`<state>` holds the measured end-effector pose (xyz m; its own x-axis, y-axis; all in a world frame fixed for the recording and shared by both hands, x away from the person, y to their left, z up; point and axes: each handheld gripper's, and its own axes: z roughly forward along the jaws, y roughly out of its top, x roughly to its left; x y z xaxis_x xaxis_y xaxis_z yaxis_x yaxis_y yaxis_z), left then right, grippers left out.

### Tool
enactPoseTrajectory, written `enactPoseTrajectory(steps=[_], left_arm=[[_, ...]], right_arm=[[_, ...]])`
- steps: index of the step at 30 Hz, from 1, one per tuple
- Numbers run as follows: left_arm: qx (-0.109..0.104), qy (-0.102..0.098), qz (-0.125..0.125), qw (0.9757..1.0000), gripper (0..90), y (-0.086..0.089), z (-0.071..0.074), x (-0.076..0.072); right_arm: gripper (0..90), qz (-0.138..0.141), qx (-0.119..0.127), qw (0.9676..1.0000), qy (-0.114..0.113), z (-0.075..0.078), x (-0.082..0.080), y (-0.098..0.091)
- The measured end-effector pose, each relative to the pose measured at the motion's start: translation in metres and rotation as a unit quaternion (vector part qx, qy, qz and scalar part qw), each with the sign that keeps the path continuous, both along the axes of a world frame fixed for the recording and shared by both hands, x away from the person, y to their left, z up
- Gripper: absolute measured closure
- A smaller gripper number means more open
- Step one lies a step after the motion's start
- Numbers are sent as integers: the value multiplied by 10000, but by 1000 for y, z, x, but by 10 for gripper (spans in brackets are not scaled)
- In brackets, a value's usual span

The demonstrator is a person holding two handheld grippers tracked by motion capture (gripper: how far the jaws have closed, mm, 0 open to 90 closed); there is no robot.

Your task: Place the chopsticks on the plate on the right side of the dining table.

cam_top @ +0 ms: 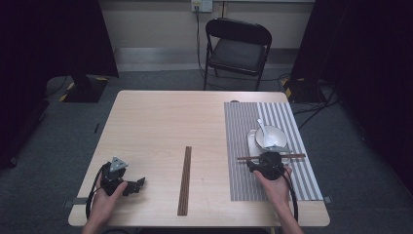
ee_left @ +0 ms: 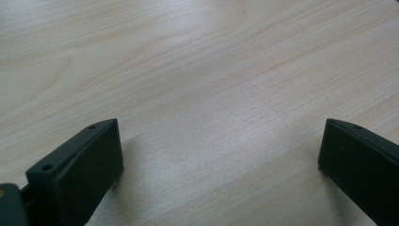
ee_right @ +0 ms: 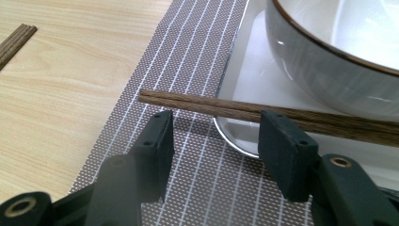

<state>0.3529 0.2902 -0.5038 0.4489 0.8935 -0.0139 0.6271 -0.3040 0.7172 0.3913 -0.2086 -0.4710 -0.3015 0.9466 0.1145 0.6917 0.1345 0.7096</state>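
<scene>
Chopsticks first, counting left to right: one pair [cam_top: 184, 181] lies lengthwise in the middle of the table [cam_top: 156, 122], sticks touching, near the front edge, with bare wood on both sides. A second pair [cam_top: 271, 157] lies crosswise on the tray's [cam_top: 252, 144] near rim, over on the striped mat [cam_top: 238, 146].

Far left, the left gripper [cam_top: 137, 185] sits low near the front left corner, held in the left hand [cam_top: 104, 195]. In the left gripper view its jaws stand wide apart over bare wood, nothing between them. Plenty of open table ahead of it and to its right.

One mat, covering the right part of the table, its right edge close to the table's right edge. On it one tray, one bowl [cam_top: 269, 137], one spoon [cam_top: 261, 127] leaning in the bowl.

Right gripper [cam_top: 265, 159], in the right hand [cam_top: 276, 183], comes in from the front edge. In the right gripper view its jaws stand partly apart just under the crosswise pair [ee_right: 263, 115], the sticks running across above both tips. The pads do not press on them: released. The bowl [ee_right: 329, 52] sits just behind the sticks, so room there is tight.
</scene>
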Motion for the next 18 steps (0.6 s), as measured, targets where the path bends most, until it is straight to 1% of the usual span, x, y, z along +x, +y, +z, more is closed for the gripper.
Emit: enactPoseTrajectory(steps=[9,14,18], left_arm=[[-3,-2,4,10000,0,0,0,0],[4,2,-4,10000,0,0,0,0],[3,0,-1,10000,0,0,0,0]], right_arm=[[443,-9,-14,10000,20,-3,4,1],[436,-9,-26,10000,17,-3,4,2],[430,-7,12,10000,-1,-1,3,2]])
